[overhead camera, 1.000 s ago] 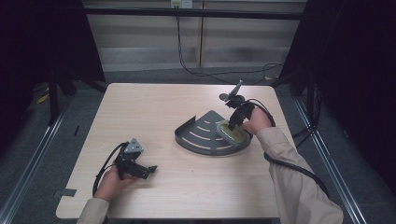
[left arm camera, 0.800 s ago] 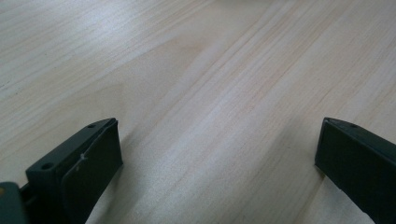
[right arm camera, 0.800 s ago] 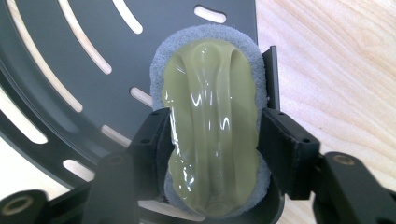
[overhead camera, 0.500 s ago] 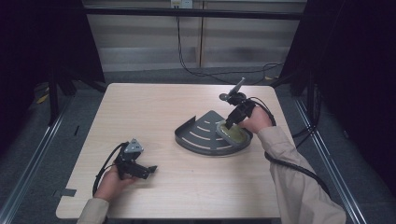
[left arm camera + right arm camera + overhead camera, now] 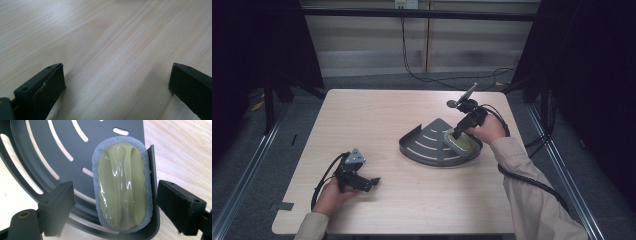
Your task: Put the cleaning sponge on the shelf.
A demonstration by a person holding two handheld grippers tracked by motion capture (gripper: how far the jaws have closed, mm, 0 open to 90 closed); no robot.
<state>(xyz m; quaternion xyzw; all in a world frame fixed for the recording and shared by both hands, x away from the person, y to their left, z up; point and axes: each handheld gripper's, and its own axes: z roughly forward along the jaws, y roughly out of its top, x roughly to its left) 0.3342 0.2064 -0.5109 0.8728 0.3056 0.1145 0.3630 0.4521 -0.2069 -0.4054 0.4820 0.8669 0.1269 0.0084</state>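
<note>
Dark grey metal, quarter-round: we are logging a slotted corner tray lying flat on the pale wood table, right of centre, its curved raised rim toward the person and its two straight walls meeting at the far corner.

Contents: we are counting one item, an oval scrubbing pad with a glossy olive-green grip on top and a grey fibrous border. It is lying flat in the tray's right end, against the straight wall there. In the right gripper view the pad is resting on the tray floor, covering part of a slot, its long side just beside the tray wall.

Right gripper: we are seeing it held above the pad, pointing down at it. Its jaws are standing wide apart, one over the tray floor, the other over the bare table outside the wall, with the pad between them. Neither jaw is touching the pad.

Left gripper: we are seeing it held low at the table's near left, well apart from the tray. Its jaws are standing wide apart with bare wood between them.
</note>
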